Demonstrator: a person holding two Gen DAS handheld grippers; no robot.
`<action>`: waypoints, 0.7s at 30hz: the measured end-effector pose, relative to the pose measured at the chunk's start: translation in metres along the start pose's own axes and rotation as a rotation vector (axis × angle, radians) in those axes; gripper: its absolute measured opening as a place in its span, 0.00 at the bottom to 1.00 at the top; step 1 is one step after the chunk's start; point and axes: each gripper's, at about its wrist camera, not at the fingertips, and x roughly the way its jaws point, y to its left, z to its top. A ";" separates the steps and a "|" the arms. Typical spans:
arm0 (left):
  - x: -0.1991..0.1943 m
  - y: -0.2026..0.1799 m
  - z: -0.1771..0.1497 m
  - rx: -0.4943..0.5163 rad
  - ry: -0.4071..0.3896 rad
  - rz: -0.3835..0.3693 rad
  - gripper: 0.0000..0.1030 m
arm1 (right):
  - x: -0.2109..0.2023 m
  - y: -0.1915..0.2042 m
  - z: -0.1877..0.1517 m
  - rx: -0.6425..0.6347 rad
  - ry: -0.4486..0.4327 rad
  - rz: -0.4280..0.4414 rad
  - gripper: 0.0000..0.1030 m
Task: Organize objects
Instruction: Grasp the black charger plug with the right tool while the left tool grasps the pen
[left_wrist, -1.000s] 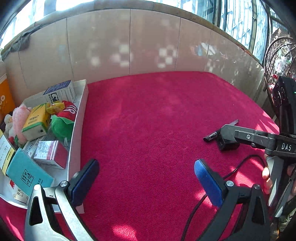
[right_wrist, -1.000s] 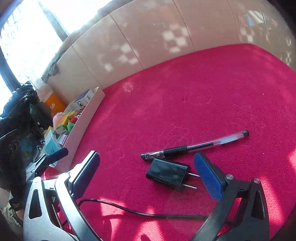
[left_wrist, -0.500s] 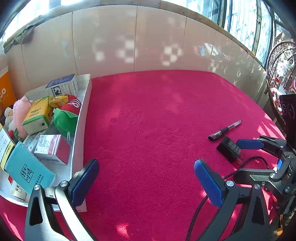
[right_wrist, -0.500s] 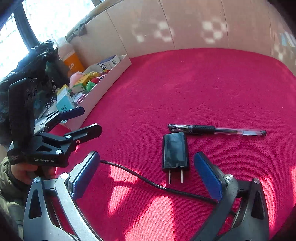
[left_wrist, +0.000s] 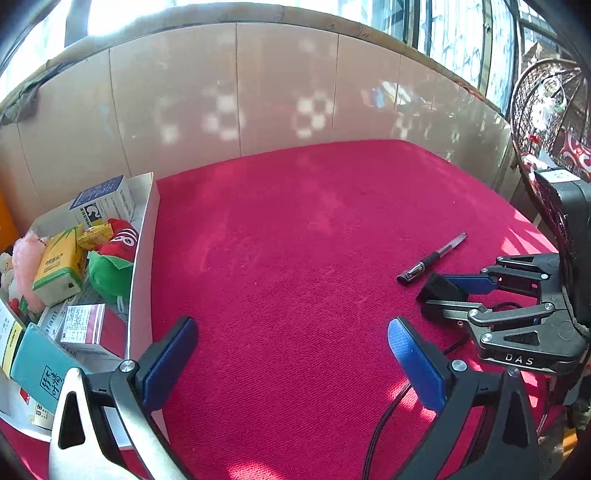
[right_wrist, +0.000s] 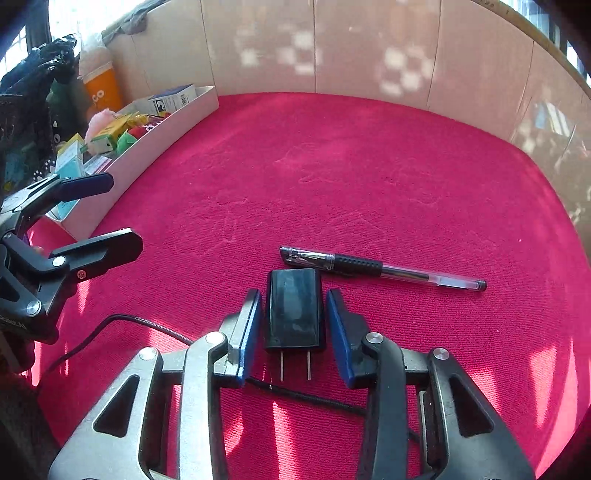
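Note:
A black plug adapter (right_wrist: 293, 308) lies on the red cloth with its two prongs toward me. My right gripper (right_wrist: 293, 314) has its blue pads on both sides of the adapter, nearly touching it, with thin gaps still showing. A black-grip pen (right_wrist: 380, 266) lies just beyond the adapter. In the left wrist view the adapter (left_wrist: 439, 291) sits between the right gripper's fingers, with the pen (left_wrist: 432, 258) behind it. My left gripper (left_wrist: 291, 354) is open and empty over the cloth, next to the white box (left_wrist: 142, 258).
The white box holds several cartons, plush toys and packets (left_wrist: 59, 266); it also shows in the right wrist view (right_wrist: 166, 129). A black cable (right_wrist: 147, 325) runs across the cloth under the right gripper. A tan panel wall (left_wrist: 258, 92) stands behind the cloth.
My right gripper has moved forward over the adapter and narrowed from wide open to almost touching its sides. My left gripper has stayed open and barely shifted.

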 end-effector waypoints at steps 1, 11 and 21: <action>0.001 -0.003 0.002 0.026 0.001 0.005 1.00 | -0.004 -0.003 -0.004 0.008 -0.002 0.003 0.28; 0.027 -0.045 0.021 0.205 0.059 -0.032 1.00 | -0.046 -0.079 -0.053 0.218 -0.035 -0.134 0.28; 0.069 -0.101 0.062 0.463 0.026 -0.308 1.00 | -0.050 -0.109 -0.066 0.340 -0.104 -0.015 0.29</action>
